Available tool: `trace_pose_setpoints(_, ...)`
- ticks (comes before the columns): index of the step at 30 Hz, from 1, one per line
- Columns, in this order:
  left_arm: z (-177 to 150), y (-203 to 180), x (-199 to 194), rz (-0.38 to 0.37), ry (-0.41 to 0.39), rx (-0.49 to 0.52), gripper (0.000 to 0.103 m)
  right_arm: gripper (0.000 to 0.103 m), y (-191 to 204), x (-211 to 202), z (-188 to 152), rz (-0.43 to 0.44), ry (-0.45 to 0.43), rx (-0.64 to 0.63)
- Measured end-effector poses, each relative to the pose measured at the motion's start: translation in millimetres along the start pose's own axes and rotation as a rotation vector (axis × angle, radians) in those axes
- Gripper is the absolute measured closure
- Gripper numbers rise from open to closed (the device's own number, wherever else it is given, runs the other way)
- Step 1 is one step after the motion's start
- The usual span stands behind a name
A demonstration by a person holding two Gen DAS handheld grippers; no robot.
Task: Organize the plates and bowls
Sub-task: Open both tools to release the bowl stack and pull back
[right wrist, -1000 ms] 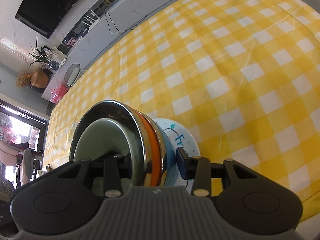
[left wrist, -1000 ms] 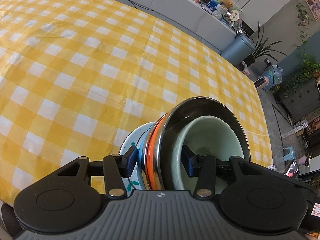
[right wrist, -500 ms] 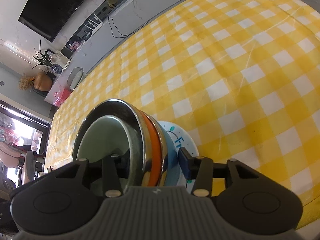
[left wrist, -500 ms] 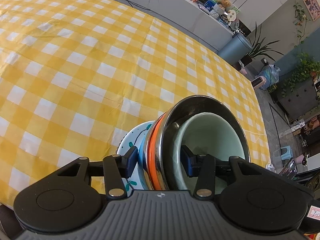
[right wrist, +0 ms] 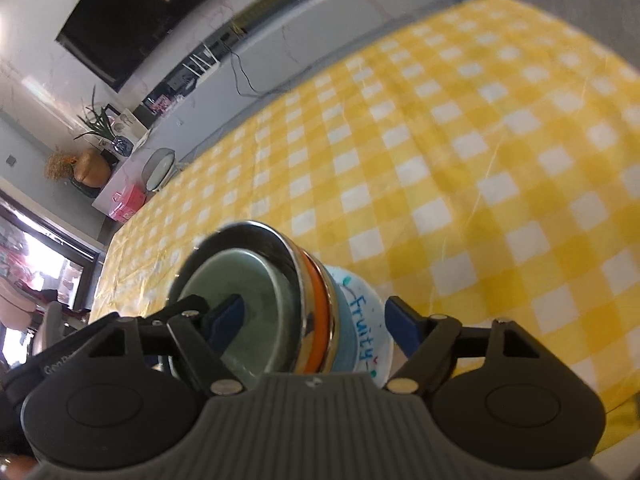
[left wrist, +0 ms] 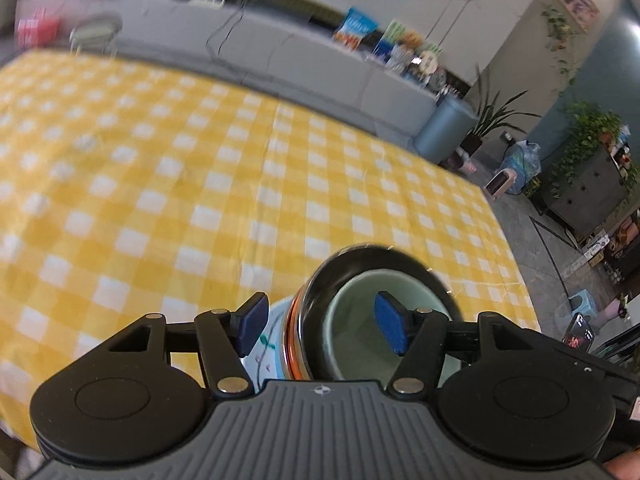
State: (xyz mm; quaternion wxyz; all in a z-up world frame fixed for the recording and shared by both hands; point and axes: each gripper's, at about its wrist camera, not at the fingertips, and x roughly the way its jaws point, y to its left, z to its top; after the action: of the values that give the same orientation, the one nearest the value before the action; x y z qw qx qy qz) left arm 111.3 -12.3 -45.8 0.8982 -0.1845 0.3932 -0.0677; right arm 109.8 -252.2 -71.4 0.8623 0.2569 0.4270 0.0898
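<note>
- Left gripper (left wrist: 320, 326) first: its jaws have just been opening and now stand wide, blue pads (left wrist: 251, 324) clear of the crockery on both sides, gripping nothing.
- The stack still sits between those pads, one pad out beside the white plate, the other hanging over the hollow of the green bowl (left wrist: 356, 320) without pressing its wall.
- Over to the right gripper (right wrist: 316, 326): same story, jaws just been spreading, wide apart now, nothing clamped.
- Its one pad floats inside the green bowl (right wrist: 256, 300), the other pad (right wrist: 402, 330) stands just off the edge of the white plate (right wrist: 372, 320).
- The stack itself: green bowl nested in a steel bowl (left wrist: 320, 280), then an orange rim (right wrist: 318, 320) and a blue dish (right wrist: 344, 336) beneath, all sitting on that white plate with "Fruity" lettered in blue.
- From the left wrist the white plate (left wrist: 268, 344) shows only as a sliver with green and pink marks.
- The pile rests on the yellow checked tablecloth (left wrist: 160, 184), near the table's close edge.
- Beyond the cloth, a grey counter (left wrist: 280, 56) runs along the far side, snack packets (left wrist: 354, 28) on it.
- The right wrist view catches a dark screen (right wrist: 132, 12) on the wall and a pink box (right wrist: 128, 200) by the table's far corner.
</note>
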Motion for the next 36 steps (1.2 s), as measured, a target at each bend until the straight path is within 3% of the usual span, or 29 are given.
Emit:
trace_pose_setpoints(8,-6,-23,-45,0.016,-0.124,0.173,0.034,0.019,29,-46,-11,-0.041,-0.104,-0.199)
trace_pose_setpoints(14,-27,-40,-79,0.077,-0.232,0.335,0.034,0.018,50,-84,-34,-0.073,-0.214,-0.383)
trace_pose_setpoints(22,-62,-45,-113,0.117,-0.327,0.409,0.033,0.009,51,-120,-76,-0.113,-0.366,-0.512)
trace_pose_setpoints(29,-89,-44,-110,0.172,-0.31,0.417,0.022,0.003,40,-126,-115,-0.2,-0.432,-0.549)
trace_pose_setpoints(36,-103,-33,-101,0.187,-0.262,0.415,0.022,0.003,28,-121,-133,-0.227,-0.412,-0.479)
